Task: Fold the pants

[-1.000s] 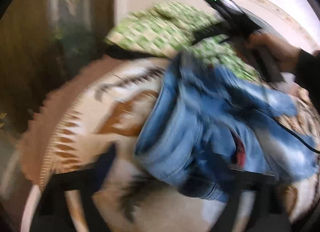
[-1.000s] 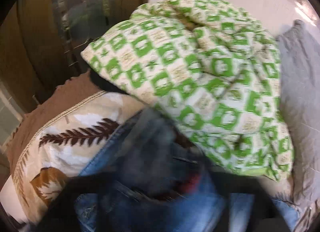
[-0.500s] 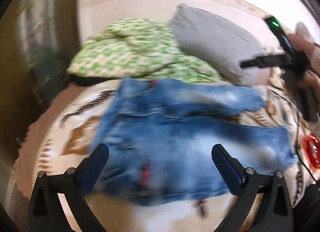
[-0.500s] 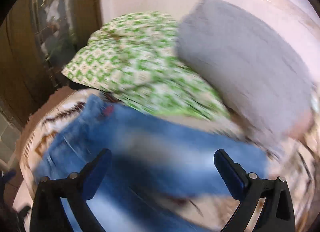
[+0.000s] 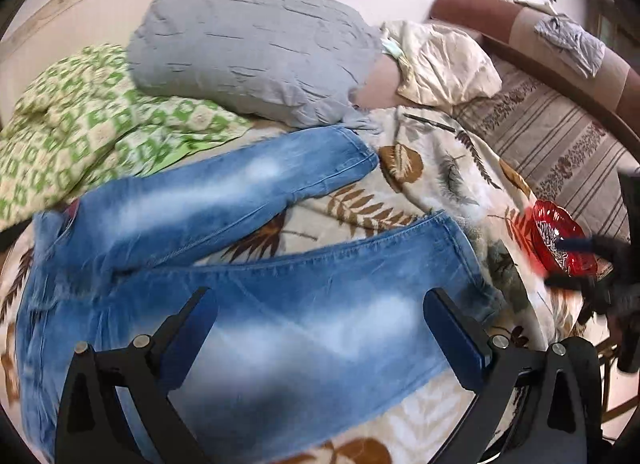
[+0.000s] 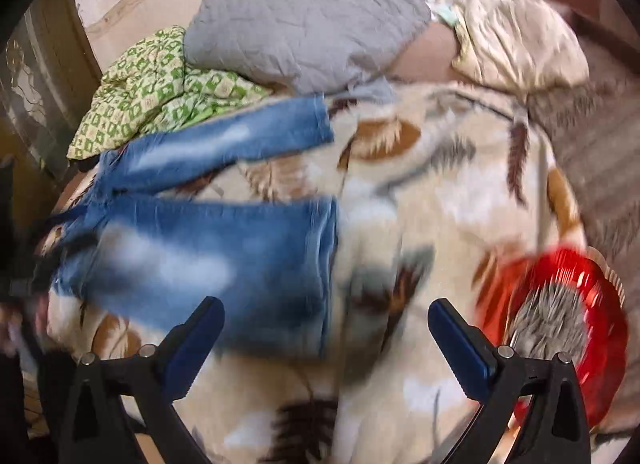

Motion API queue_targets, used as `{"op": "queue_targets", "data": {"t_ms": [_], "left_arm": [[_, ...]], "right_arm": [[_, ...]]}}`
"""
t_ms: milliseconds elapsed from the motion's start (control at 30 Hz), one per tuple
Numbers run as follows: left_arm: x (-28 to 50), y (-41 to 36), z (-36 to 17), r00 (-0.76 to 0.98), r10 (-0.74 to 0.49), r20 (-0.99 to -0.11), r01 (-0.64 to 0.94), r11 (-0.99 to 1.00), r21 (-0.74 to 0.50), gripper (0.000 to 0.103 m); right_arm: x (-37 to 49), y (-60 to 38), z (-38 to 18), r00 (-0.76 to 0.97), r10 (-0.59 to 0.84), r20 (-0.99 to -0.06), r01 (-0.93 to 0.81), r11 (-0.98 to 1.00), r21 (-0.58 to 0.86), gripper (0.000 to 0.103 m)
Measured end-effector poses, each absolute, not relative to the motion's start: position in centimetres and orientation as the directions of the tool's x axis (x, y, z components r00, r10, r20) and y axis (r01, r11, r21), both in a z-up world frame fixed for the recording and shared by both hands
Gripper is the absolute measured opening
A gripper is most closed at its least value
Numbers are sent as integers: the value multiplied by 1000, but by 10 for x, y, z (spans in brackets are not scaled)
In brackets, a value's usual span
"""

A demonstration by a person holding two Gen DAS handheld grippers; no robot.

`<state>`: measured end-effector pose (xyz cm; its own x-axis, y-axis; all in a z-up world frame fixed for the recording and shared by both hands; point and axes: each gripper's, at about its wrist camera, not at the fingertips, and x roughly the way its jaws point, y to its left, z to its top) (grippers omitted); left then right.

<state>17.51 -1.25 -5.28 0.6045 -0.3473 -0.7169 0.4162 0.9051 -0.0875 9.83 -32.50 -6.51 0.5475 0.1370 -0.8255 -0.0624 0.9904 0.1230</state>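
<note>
The pants (image 5: 248,304), a pair of faded blue jeans, lie spread out flat on the bed's leaf-print blanket (image 5: 452,168), with their long axis running across the bed from left to right: the waist sits at the left end and both leg hems point to the right. The two legs part in a narrow V, the far leg angling toward the grey pillow (image 5: 248,48) so that its hem lies just beside the pillow's lower corner, and the near leg stretching right with its hem short of the red bowl (image 5: 560,240). The left tongs (image 5: 320,328) hang over the near leg with their blue-padded fingers spread wide and nothing between them. The right tongs (image 6: 326,338) are likewise released, parted wide above the blanket just right of the near leg's hem, gripping nothing. In the right wrist view the pants (image 6: 224,248) fill the left half and the red bowl (image 6: 568,324) sits near the right finger, though that view is blurred. A green checked quilt (image 5: 80,120) is bunched at the far left, touching the waist end, and a cream satin pillow (image 5: 444,60) lies to the right of the grey one.
</note>
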Motion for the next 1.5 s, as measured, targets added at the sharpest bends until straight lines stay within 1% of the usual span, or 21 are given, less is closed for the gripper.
{"op": "queue_targets", "data": {"t_ms": [100,200,400,633,800,900,1000,1167,1300,1400,1500], "left_arm": [[195,-7,-55,575,-342,-743,392,912,-117,102],[201,6,-54,581,-330,-745,366,922,-123,102],[211,26,-33,641,-234,-731,342,940,-1,102],[239,40,7,686,-179,-705,317,946,69,102],[284,36,14,656,-165,-736,327,942,79,102],[316,25,1,618,-156,-771,350,932,91,102],[352,13,-20,590,-132,-797,390,911,138,102],[417,7,-64,545,-90,-834,431,883,187,102],[465,11,-99,479,-97,-873,459,875,154,102],[486,13,-116,457,-120,-881,482,866,131,102],[500,12,-135,397,-119,-910,500,859,106,102]], "right_arm": [[90,-318,-77,533,169,-829,-73,985,154,103],[88,-307,-82,534,173,-827,-101,985,141,103],[123,-298,-74,538,202,-818,-105,979,173,103],[195,-276,-31,588,182,-788,-127,983,133,103],[255,-263,-1,600,168,-782,-127,985,115,103],[298,-256,2,571,163,-805,-120,986,114,103],[341,-251,-11,526,135,-840,-101,990,96,103],[412,-256,-57,431,126,-893,-65,992,108,103],[459,-268,-98,347,156,-925,-27,987,156,103],[483,-273,-120,314,164,-935,-16,986,168,102],[500,-273,-135,291,192,-937,-35,981,190,93]]}}
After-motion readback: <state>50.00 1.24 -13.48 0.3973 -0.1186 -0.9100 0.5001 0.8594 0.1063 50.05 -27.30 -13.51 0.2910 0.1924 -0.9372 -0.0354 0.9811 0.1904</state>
